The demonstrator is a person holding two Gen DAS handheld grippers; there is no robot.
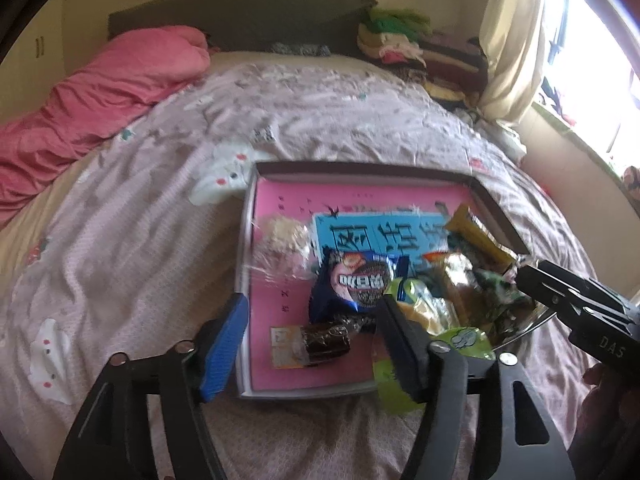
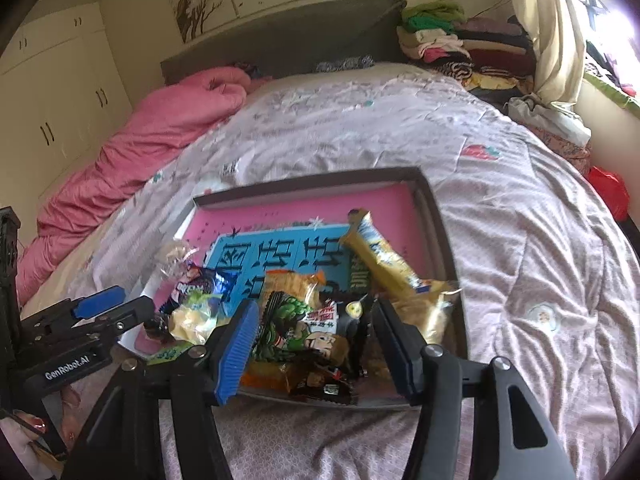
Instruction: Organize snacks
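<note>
1. One shallow box (image 2: 436,216), pink base, on the bed (image 2: 520,240).
2. Roughly ten crinkly snack packs (image 2: 296,328) heaped in its near-right corner; one blue cookie pack (image 1: 356,284).
3. Left tongs (image 1: 312,344) wide, empty.
4. Right tongs (image 2: 316,344) half-open, straddling the pile, gripping nothing.

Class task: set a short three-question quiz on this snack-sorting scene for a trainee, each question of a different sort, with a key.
1. True or false: the snack tray rests on a bed.
2. Multiple choice: the long yellow bar lies (a) outside the tray on the quilt, (b) inside the tray by its right wall, (c) between the right claw's fingers.
3. Fill in: the Oreo pack has a mainly ____ wrapper.

Key
1. True.
2. b.
3. Blue.

Both the left claw and right claw stand open over the snacks, gripping nothing.
</note>
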